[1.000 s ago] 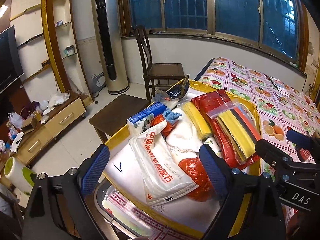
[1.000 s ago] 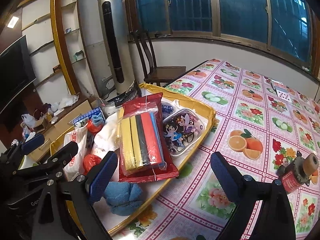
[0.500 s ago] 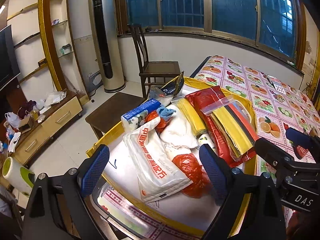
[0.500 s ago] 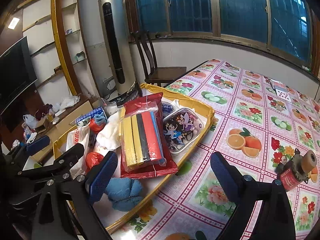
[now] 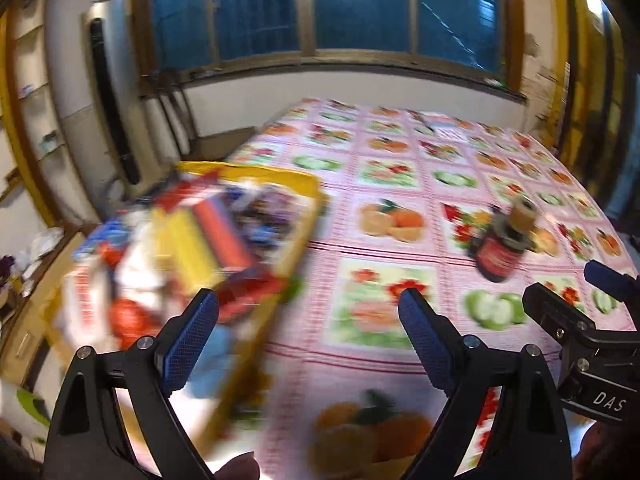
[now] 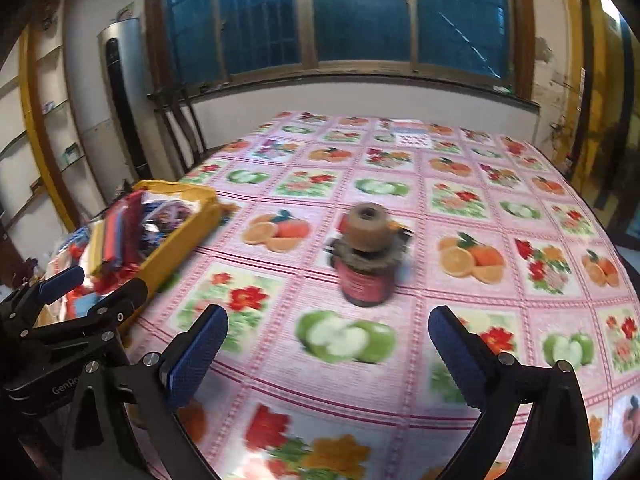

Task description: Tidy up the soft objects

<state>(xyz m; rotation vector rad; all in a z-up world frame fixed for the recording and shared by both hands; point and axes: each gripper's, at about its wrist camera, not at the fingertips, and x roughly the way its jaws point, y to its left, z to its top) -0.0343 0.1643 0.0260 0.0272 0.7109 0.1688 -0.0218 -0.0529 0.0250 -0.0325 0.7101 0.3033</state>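
Right wrist view: right tool [image 6: 328, 354] spread wide and empty above the fruit-print desk [image 6: 460, 200]; left tool [image 5: 308, 338] likewise. The yellow-rimmed tray of soft packets [image 6: 176, 236] sits at the desk's left edge. Packets probably light, limp and slippery; pinch a bunched edge. Motion blur hides detail.

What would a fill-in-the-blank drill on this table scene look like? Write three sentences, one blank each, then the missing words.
1. Both the left gripper and the right gripper hold ____.
2. The yellow tray lies to the ____ of the dark red bottle in the right wrist view.
3. The tablecloth is printed with flowers and ____.

Missing words: nothing; left; fruit
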